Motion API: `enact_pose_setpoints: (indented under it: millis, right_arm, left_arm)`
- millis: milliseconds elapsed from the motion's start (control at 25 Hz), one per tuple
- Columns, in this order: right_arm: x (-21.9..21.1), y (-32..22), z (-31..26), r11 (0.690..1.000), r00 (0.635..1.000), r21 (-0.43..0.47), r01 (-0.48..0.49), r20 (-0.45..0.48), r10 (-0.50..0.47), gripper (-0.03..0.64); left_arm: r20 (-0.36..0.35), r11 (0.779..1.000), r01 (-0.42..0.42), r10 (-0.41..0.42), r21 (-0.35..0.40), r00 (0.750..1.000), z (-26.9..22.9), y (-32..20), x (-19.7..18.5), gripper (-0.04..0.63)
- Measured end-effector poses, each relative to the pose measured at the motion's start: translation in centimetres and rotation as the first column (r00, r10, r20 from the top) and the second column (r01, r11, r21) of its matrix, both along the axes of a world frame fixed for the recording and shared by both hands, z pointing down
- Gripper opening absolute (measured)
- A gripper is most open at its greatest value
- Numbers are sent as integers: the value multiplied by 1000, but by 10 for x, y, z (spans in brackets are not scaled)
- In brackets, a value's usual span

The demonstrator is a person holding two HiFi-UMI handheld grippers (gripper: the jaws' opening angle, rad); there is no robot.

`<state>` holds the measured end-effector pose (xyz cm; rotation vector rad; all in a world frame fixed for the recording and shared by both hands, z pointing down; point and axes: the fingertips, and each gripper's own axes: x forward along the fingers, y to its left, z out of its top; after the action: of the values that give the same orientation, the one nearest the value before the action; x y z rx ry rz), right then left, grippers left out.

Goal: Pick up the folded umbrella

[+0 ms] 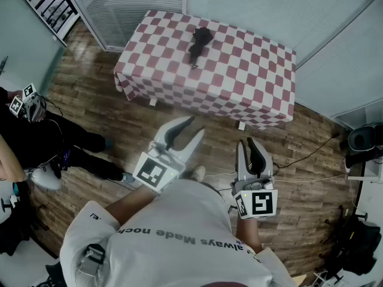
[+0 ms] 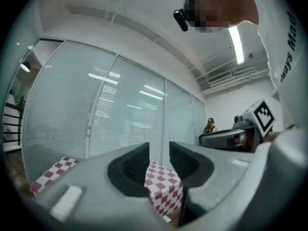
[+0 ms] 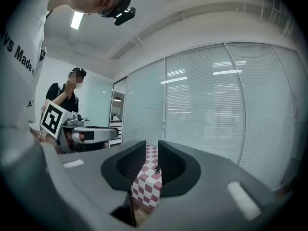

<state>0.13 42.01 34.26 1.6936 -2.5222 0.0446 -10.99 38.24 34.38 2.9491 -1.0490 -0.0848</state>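
Folded umbrella [image 1: 199,42] lying on checkered bench [image 1: 263,94], far off. Left gripper [image 1: 195,126] & right gripper [image 1: 246,143] jaws nearly together, empty, held level by torso; prob. pre-approach carry.

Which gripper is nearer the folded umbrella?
The left gripper: in the head view its tips reach further toward the folded umbrella on the checked table than those of the right gripper.

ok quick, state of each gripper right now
left gripper: closed, holding nothing
right gripper: closed, holding nothing
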Motion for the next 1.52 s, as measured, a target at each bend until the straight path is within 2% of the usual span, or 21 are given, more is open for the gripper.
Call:
enact_pose_setpoints:
  millis: [200, 480, 760, 880, 1160, 1520]
  right_arm:
    - [4, -4, 3, 1000, 1000, 9, -17, 11, 17, 77]
    - [20, -9, 0, 999, 999, 30, -21, 49, 19, 80]
    - [41, -14, -2, 999, 998, 43, -15, 60, 12, 75]
    - [55, -16, -4, 999, 998, 54, -9, 62, 6, 74]
    - [81, -26, 4, 999, 997, 39, -4, 74, 1, 74]
    - [76, -55, 13, 1000, 996, 0, 28, 82, -28, 74]
  left_arm:
    - [4, 1000, -6, 7, -5, 1000, 3, -7, 3, 131]
    - [-38, 1000, -7, 7, 12, 999, -6, -13, 19, 130]
    - [-21, 1000, 29, -29, 0, 999, -2, -22, 33, 130]
    - [-36, 999, 42, -42, 2, 998, -6, -25, 45, 130]
    - [-37, 998, 58, -59, -10, 998, 3, -34, 66, 130]
    - [-26, 996, 81, -82, -43, 996, 11, -60, 61, 130]
